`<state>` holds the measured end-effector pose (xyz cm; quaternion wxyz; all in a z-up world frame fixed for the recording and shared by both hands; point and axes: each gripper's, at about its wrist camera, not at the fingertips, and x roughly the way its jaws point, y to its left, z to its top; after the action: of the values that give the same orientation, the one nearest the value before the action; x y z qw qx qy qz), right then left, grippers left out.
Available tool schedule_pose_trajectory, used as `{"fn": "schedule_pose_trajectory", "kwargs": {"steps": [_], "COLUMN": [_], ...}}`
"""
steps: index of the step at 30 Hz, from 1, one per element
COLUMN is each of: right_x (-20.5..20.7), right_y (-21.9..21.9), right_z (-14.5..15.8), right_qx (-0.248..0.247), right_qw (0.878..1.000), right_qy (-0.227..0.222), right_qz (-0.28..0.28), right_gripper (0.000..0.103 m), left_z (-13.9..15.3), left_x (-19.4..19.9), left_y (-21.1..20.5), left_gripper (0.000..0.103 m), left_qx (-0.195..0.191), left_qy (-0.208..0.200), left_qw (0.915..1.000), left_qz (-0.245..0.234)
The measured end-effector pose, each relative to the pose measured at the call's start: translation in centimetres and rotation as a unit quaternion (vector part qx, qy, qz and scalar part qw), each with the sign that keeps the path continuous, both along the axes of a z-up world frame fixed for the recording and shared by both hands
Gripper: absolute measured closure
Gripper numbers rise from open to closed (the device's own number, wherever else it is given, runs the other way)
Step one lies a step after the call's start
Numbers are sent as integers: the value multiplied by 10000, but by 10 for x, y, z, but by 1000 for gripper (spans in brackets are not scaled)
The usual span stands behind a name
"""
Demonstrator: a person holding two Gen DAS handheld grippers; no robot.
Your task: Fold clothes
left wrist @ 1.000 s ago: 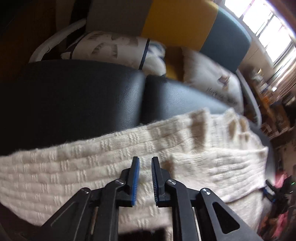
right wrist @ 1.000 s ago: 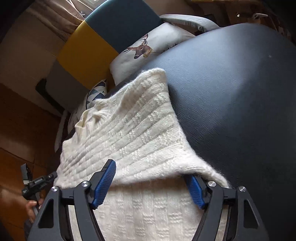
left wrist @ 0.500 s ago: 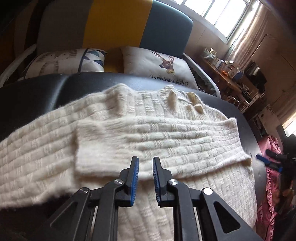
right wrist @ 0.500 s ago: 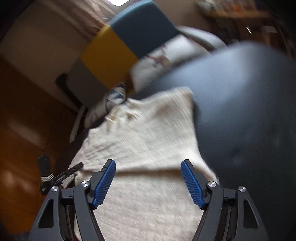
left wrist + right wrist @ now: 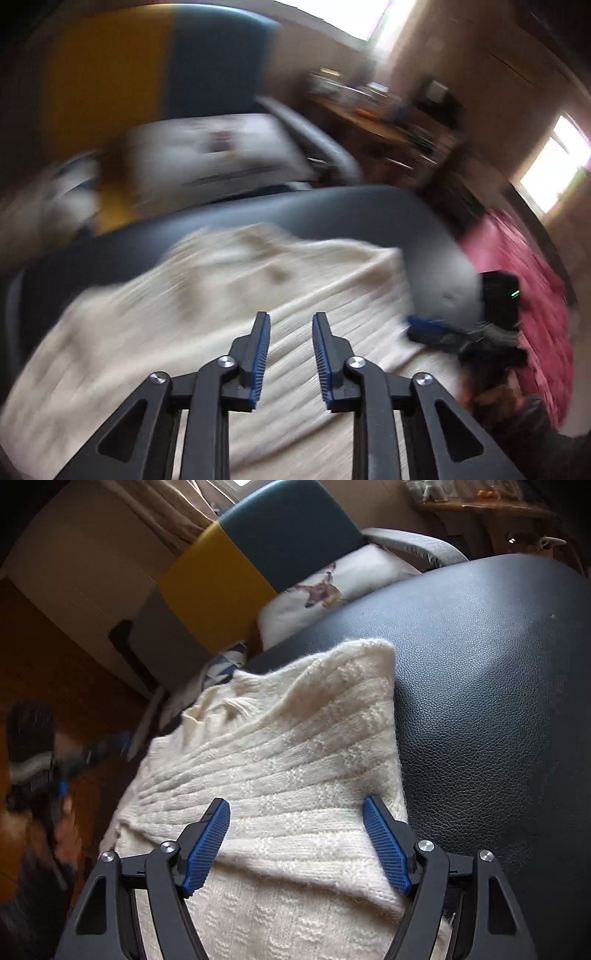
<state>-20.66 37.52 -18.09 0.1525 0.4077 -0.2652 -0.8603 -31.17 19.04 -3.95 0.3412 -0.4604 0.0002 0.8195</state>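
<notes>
The cream cable-knit wool sweater (image 5: 280, 760) lies spread on the black leather cushioned surface (image 5: 491, 686), one folded layer lapped across its body. The right gripper (image 5: 297, 836) hangs over the near part of the sweater, blue-padded jaws spread wide, holding nothing; the folded edge runs between them. In the heavily blurred left wrist view, the left gripper (image 5: 290, 356) sits above the sweater (image 5: 236, 295), jaws parted by a narrow gap, nothing visibly between them. Whether either gripper touches the knit cannot be determined.

No legible text — cushion (image 5: 207, 155) print blurred.
</notes>
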Motion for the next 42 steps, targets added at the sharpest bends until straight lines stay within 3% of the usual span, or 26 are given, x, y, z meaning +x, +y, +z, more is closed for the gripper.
{"fn": "schedule_pose_trajectory", "kwargs": {"steps": [3, 8, 12, 15, 19, 20, 23, 25, 27, 28, 29, 32, 37, 40, 42], "right_x": [1, 5, 7, 7, 7, 7, 8, 9, 10, 9, 9, 10, 8, 8, 8], "right_y": [-4, -4, 3, 5, 0, -1, -4, -9, -17, -21, -22, -24, -21, -21, -25], "right_z": [-1, -2, -5, -7, -5, -4, -3, -1, 1, 2, 2, 2, 2, 5, 12], "right_qx": [88, 111, -204, -343, -191, -161, -57, 174, 481, 607, 655, 788, 782, 817, 1074], "right_qw": [9998, 9995, 9991, 9987, 9990, 9991, 9991, 9989, 9979, 9973, 9970, 9962, 9964, 9961, 9938], "right_qy": [150, 278, 344, 374, 396, 401, 421, 433, 425, 405, 397, 373, 336, 316, 269], "right_qz": [45, 102, 109, 103, 40, 37, 1, -64, -68, -60, -60, -59, -55, -54, -77], "right_gripper": [27, 26, 26, 25, 24, 24, 24, 24, 24, 24, 24, 24, 24, 24, 24], "left_z": [-11, -39, -47, -51, -70, -77, -70, -55, -66, -74, -78, -79, -54, -38, -33], "left_x": [-23, -54, -69, -76, -85, -87, -79, -68, -64, -63, -62, -64, -61, -60, -46], "left_y": [68, 132, 149, 154, 169, 173, 179, 180, 189, 194, 194, 187, 110, 61, 12], "left_gripper": [76, 74, 74, 67, 65, 69, 91, 93, 94, 94, 93, 89, 83, 83, 83], "left_qx": [-238, -582, -291, -124, -430, -531, -609, -490, -1189, -1594, -1588, -1286, -501, -15, 92], "left_qy": [-136, -452, -895, -1190, -1646, -1794, -1368, -794, -128, 209, 336, 389, 95, -87, -122], "left_qw": [9967, 9874, 9793, 9711, 9558, 9507, 9516, 9565, 9605, 9585, 9612, 9719, 9955, 9999, 9990], "left_qz": [-763, -1397, -1793, -2064, -2399, -2474, -2684, -2765, -2512, -2353, -2231, -1935, -797, -82, 425]}}
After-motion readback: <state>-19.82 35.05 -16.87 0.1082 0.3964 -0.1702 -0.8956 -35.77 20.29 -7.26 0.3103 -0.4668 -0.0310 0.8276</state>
